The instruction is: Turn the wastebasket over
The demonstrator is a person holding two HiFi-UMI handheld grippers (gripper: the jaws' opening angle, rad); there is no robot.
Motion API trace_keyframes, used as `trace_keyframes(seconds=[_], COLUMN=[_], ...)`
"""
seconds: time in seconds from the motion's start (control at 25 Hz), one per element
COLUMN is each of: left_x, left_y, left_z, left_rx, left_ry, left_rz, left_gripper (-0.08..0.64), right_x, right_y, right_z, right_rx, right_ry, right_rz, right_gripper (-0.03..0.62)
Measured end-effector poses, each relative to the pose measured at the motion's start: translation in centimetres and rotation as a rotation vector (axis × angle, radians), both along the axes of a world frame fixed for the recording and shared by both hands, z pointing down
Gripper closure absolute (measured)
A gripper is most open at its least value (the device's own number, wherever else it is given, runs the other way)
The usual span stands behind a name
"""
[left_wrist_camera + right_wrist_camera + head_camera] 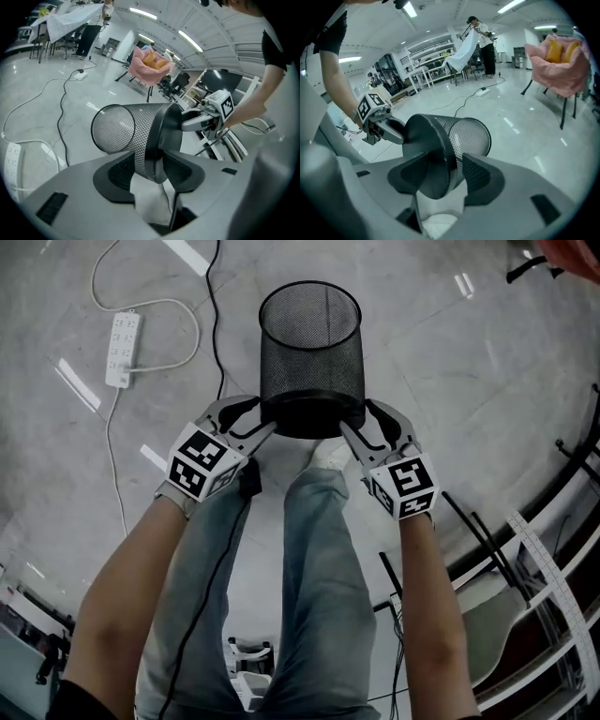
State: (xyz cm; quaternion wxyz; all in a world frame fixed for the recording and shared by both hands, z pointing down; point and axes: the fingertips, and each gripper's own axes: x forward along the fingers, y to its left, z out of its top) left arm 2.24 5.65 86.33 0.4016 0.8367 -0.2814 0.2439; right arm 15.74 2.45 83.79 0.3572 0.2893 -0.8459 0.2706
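While the grey floor [450, 381] fills the frame, the black mesh wastebasket [310, 343] is held at upper centre, mouth pointing away from the person. The left gripper [258, 424] and right gripper [357, 426] each pinch its solid base band from opposite sides. A power strip [123, 348] lies at upper left.

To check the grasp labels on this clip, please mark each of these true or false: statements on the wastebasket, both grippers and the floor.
1. The left gripper and the right gripper both clamp the wastebasket at its solid base end. True.
2. A white power strip lies on the floor. True.
3. The wastebasket stands upright on the floor. False: it is held up, tipped on its side, mouth away from the person.
4. The right gripper's jaws are empty. False: they pinch the base's edge.
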Motion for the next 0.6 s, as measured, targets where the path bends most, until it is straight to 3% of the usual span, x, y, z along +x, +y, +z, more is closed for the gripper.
trace_keyframes(seconds=[0.12, 0.32, 0.6], left_x=[0.6, 1.4, 2.1], left_y=[1.9, 4.8, 4.8], left_z=[1.1, 5.1, 9.1], left_rx=[-0.025, -0.042, -0.02], left_ry=[0.001, -0.063, -0.127], left_rz=[0.066, 0.205, 0.296], left_gripper=[0.37, 0.373, 0.367], right_x=[0.8, 1.5, 2.1], right_y=[2.6, 6.3, 7.3], right_z=[1.2, 5.0, 9.8], right_rx=[-0.028, -0.058, -0.072], right_ry=[0.008, 0.054, 0.097], right_rz=[0.031, 0.061, 0.066], right_gripper=[0.362, 0.367, 0.367])
